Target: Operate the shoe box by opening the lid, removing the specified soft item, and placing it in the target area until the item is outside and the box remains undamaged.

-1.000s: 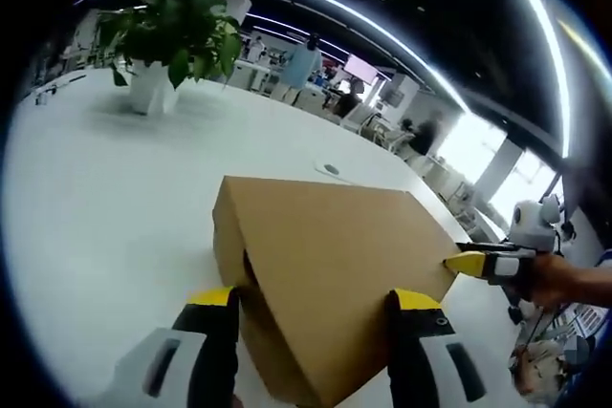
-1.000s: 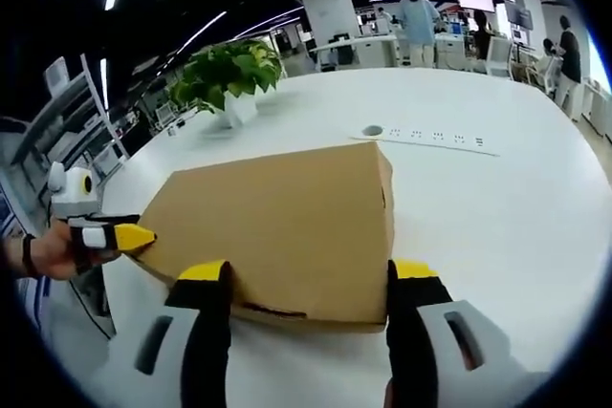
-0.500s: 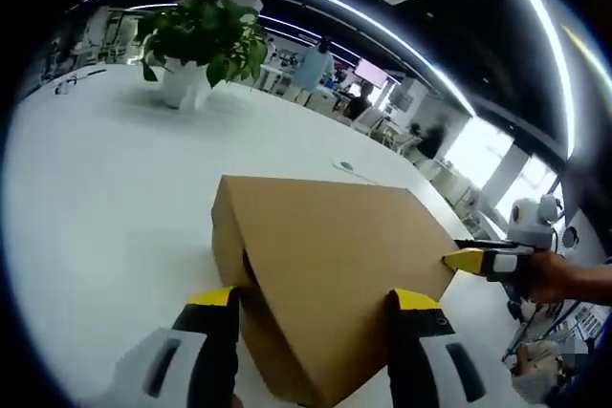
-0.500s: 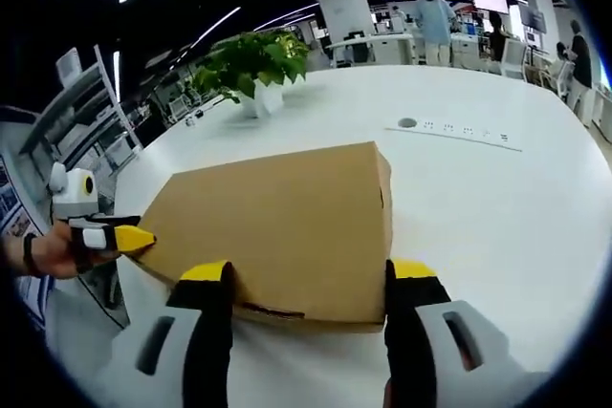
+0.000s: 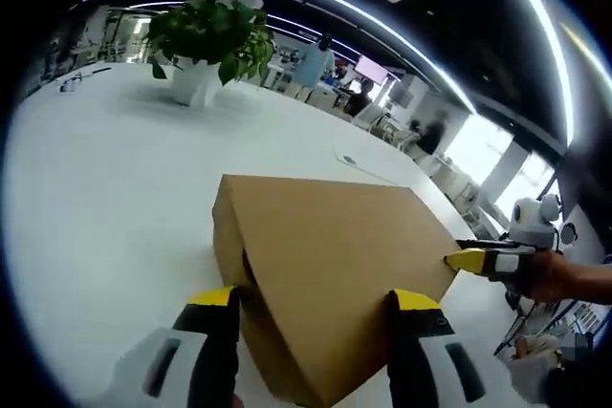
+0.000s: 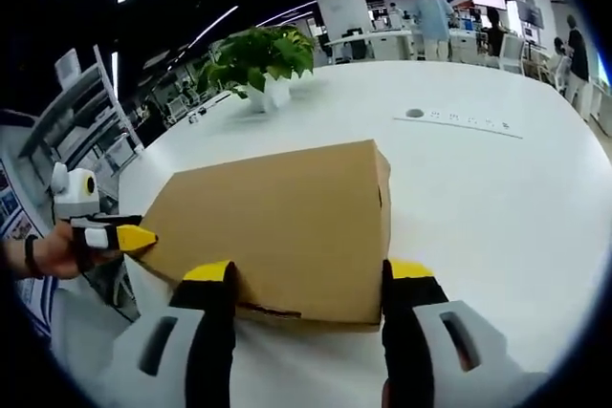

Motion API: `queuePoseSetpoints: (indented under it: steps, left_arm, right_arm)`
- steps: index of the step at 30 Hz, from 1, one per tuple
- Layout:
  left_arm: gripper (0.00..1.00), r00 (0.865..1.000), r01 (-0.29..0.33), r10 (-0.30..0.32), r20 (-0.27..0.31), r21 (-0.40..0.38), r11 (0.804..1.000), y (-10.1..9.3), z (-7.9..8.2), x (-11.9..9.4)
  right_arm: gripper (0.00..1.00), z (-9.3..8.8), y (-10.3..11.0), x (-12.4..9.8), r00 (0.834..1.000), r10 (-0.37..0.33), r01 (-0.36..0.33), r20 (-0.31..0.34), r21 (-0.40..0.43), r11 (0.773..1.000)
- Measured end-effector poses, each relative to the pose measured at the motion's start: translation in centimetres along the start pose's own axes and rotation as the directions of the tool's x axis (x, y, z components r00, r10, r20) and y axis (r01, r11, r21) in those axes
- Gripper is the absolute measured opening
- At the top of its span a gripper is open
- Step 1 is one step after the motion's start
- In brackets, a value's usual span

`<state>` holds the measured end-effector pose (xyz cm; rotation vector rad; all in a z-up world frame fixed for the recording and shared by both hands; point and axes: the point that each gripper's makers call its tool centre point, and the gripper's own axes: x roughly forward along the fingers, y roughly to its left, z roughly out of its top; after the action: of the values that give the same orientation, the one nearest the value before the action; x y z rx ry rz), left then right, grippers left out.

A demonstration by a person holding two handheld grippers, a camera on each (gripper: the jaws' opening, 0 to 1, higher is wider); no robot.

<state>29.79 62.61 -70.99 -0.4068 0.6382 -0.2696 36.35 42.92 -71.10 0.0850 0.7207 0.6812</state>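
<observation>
Shoe box (image 5: 330, 265), lid closed, on white worktop (image 5: 105, 198), left gripper (image 5: 311, 305) and right gripper (image 6: 304, 279) fingers spread wide, straddling opposite corners, grasping nothing.

Shoe box (image 5: 335, 274) lid shut, contents hidden. Near corner cut off at 6 o'clock, left gripper view, between left gripper (image 5: 311, 305) jaws. Right gripper (image 6: 306, 279) bases cut off at 6 o'clock. People (image 6: 435, 16) at 1 o'clock too small, blurred.
</observation>
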Motion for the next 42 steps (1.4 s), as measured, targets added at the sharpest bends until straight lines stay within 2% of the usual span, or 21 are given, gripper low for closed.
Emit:
queuePoseSetpoints:
  steps: [10,13,16,19,24,26,29,32,35,37,38,42]
  left_arm:
    - [0.64,1.0,0.013,-0.013,-0.002,0.005,1.0,0.0,0.0,-0.1]
    - [0.64,0.999,0.034,-0.033,-0.025,0.025,0.999,-0.1,-0.2,-0.4]
    - [0.64,0.998,0.059,-0.058,-0.036,0.028,0.998,-0.1,-0.3,-0.9]
    - [0.68,0.994,0.103,-0.103,-0.025,-0.022,0.994,-0.4,-0.1,-1.4]
    - [0.74,0.989,0.141,-0.136,-0.06,0.081,0.987,-1.7,-0.8,-1.9]
    - [0.76,0.988,0.146,-0.14,-0.067,0.096,0.985,-1.9,-0.9,-2.0]
    - [0.8,0.985,0.152,-0.129,-0.116,0.211,0.966,-2.2,-1.8,-2.0]
    - [0.84,0.984,0.158,-0.132,-0.123,0.227,0.961,-2.7,-2.1,-1.8]
    - [0.78,0.989,0.124,-0.1,-0.112,0.235,0.964,-2.0,-1.9,-1.8]
    - [0.71,0.994,0.076,-0.054,-0.095,0.254,0.964,-1.2,-1.8,-1.6]
    - [0.68,0.994,0.071,-0.048,-0.095,0.259,0.963,-1.1,-1.8,-1.6]
    - [0.67,0.993,0.087,-0.062,-0.103,0.258,0.962,-1.3,-1.7,-1.6]
  right_arm:
    - [0.57,0.1,-0.1,0.0,1.0,0.012,-0.012,-0.007,-0.004,1.0]
    - [0.6,0.2,0.1,-0.3,0.999,0.052,-0.052,0.002,0.006,0.999]
    - [0.62,0.1,0.4,-0.5,0.996,0.083,-0.084,-0.011,-0.029,0.996]
    - [0.65,-0.5,0.9,-1.0,0.992,0.113,-0.118,-0.051,-0.118,0.986]
    - [0.7,-1.1,1.3,-1.2,0.989,0.129,-0.14,-0.07,-0.185,0.973]
    - [0.7,-1.3,1.3,-1.2,0.989,0.124,-0.14,-0.085,-0.222,0.965]
    - [0.68,-1.5,1.1,-1.1,0.989,0.107,-0.131,-0.102,-0.269,0.954]
    - [0.66,-1.7,0.9,-1.0,0.991,0.083,-0.113,-0.11,-0.304,0.946]
    - [0.62,-1.7,0.7,-0.8,0.992,0.063,-0.094,-0.106,-0.316,0.944]
    - [0.59,-1.6,0.4,-0.8,0.994,0.042,-0.075,-0.102,-0.337,0.939]
    - [0.59,-1.6,0.4,-0.8,0.994,0.041,-0.072,-0.101,-0.332,0.94]
    - [0.59,-1.5,0.4,-0.8,0.995,0.03,-0.062,-0.099,-0.332,0.941]
